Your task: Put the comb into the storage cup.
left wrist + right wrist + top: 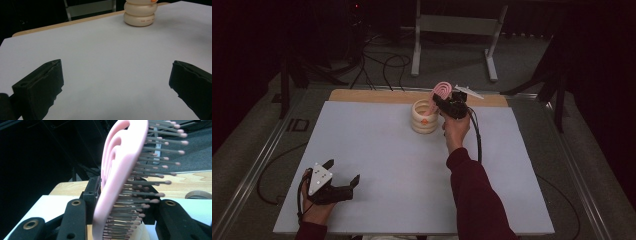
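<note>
A pink hairbrush is held head-up just above the cream ribbed holder at the far middle of the white sheet. My right gripper is shut on the brush's lower part. In the right gripper view the brush rises between the jaws of the right gripper, its bristles pointing right, and a bit of the holder shows below. My left gripper rests at the near left, open and with nothing in it. In its own view the left gripper faces the holder far off.
The white sheet covers a wooden table whose far edge shows. Behind the table are a metal stand and cables on the floor. A brownish ring lies on the wood.
</note>
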The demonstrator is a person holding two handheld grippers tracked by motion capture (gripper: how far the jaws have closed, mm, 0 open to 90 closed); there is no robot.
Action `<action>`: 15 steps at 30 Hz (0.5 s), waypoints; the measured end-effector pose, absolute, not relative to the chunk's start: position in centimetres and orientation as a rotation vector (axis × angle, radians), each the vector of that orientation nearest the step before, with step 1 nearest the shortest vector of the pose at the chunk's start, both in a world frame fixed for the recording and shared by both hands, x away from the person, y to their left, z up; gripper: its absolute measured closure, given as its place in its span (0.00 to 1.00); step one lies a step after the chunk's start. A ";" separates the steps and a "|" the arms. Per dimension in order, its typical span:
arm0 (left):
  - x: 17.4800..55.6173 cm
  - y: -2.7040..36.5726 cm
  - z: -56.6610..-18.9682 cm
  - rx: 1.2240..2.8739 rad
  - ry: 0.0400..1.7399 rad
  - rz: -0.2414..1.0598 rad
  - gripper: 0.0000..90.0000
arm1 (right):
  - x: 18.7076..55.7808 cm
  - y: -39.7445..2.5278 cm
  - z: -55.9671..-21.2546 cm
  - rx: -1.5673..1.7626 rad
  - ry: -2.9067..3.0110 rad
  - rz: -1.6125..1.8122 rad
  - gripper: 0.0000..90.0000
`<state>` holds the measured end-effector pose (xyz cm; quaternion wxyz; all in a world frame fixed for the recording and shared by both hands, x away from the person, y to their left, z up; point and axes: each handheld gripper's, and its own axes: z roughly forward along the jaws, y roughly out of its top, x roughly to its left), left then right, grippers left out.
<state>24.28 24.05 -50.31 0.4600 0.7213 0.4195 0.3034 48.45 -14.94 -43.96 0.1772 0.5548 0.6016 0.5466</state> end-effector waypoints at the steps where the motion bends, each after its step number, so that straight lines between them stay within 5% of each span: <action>1: 24.3 24.0 -50.3 1.775 1.033 0.747 0.00 | 48.4 -15.0 -44.0 1.570 1.704 1.548 0.65; 15: 24.3 23.9 -50.4 1.778 1.032 0.743 0.00 | 48.2 -15.9 -44.2 1.571 1.734 1.533 0.51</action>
